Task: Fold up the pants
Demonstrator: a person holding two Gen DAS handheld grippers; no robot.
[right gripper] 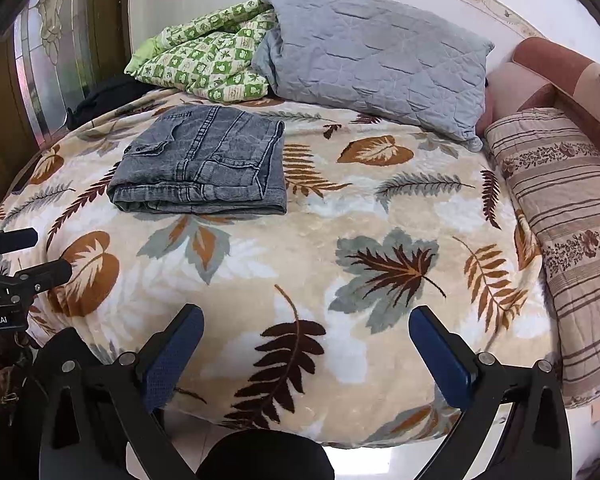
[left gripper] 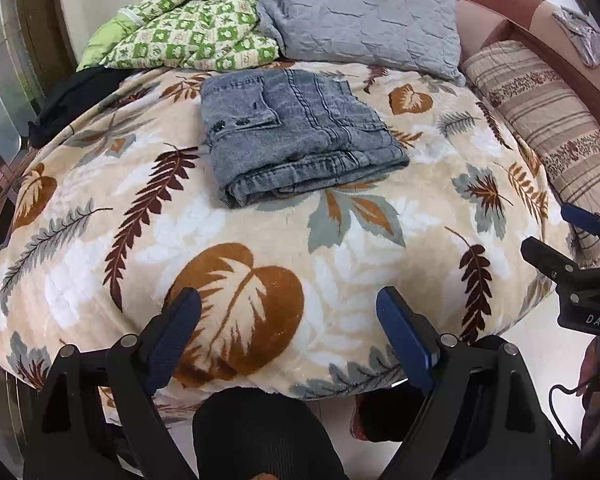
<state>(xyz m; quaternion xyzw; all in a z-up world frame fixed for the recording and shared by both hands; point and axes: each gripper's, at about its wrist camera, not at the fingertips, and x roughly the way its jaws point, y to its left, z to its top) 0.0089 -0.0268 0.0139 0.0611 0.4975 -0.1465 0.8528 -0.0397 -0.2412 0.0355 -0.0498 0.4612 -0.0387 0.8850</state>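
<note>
Two claws, both mine, and neither has hold of anything: my left claw (left gripper: 288, 320) and my right claw (right gripper: 306, 340) hang with jaws spread wide over the near edge of the leaf-print blanket (right gripper: 340, 216). The pants (left gripper: 296, 136), grey denim, lie well ahead of me and a little left of my right claw, already a compact stacked bundle. I judge them heavy for cloth, thick and fairly stiff at the seams, not slippery; the rolled near edge, several layers deep, looks the surest place to pinch. No containers show, only a grey pillow (right gripper: 372, 56) and a green quilt (right gripper: 204, 56) beyond.
</note>
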